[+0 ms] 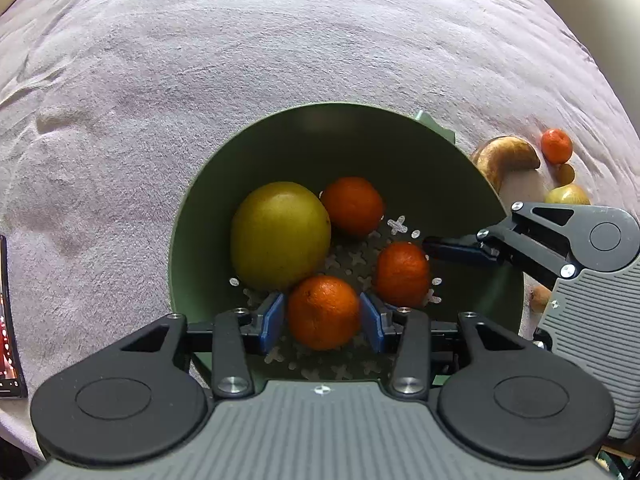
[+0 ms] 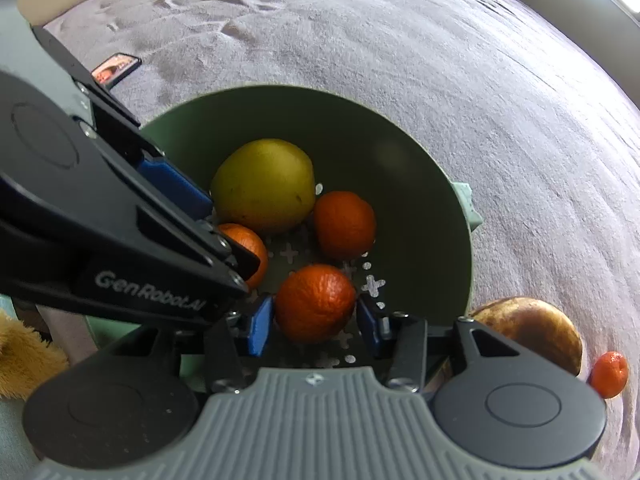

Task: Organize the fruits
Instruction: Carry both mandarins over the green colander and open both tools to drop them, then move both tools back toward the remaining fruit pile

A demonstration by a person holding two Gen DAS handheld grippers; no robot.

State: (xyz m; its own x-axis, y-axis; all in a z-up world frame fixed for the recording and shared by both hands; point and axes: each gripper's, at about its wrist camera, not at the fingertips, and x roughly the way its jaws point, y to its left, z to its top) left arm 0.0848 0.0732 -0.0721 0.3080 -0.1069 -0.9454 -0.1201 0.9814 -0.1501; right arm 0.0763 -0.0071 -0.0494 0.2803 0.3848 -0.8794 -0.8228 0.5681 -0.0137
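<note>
A green perforated bowl [image 1: 200, 208] [image 2: 432, 184] sits on a grey-pink blanket. It holds a yellow-green apple [image 1: 280, 234] [image 2: 262, 184] and three mandarins. My left gripper [image 1: 323, 316] reaches into the bowl with its blue pads on either side of one mandarin [image 1: 323, 312], small gaps showing. My right gripper [image 2: 314, 320] is also in the bowl, its pads flanking another mandarin [image 2: 315, 302] [image 1: 402, 272] with gaps. The third mandarin [image 1: 353, 205] [image 2: 345, 224] lies beside the apple.
Outside the bowl on the blanket lie a browned pear [image 1: 506, 158] [image 2: 536, 328], a loose mandarin [image 1: 556, 145] [image 2: 609, 374] and small yellowish fruits [image 1: 568, 195]. A phone [image 1: 8, 320] [image 2: 116, 68] lies left of the bowl. A furry toy [image 2: 24, 352] shows at the lower left.
</note>
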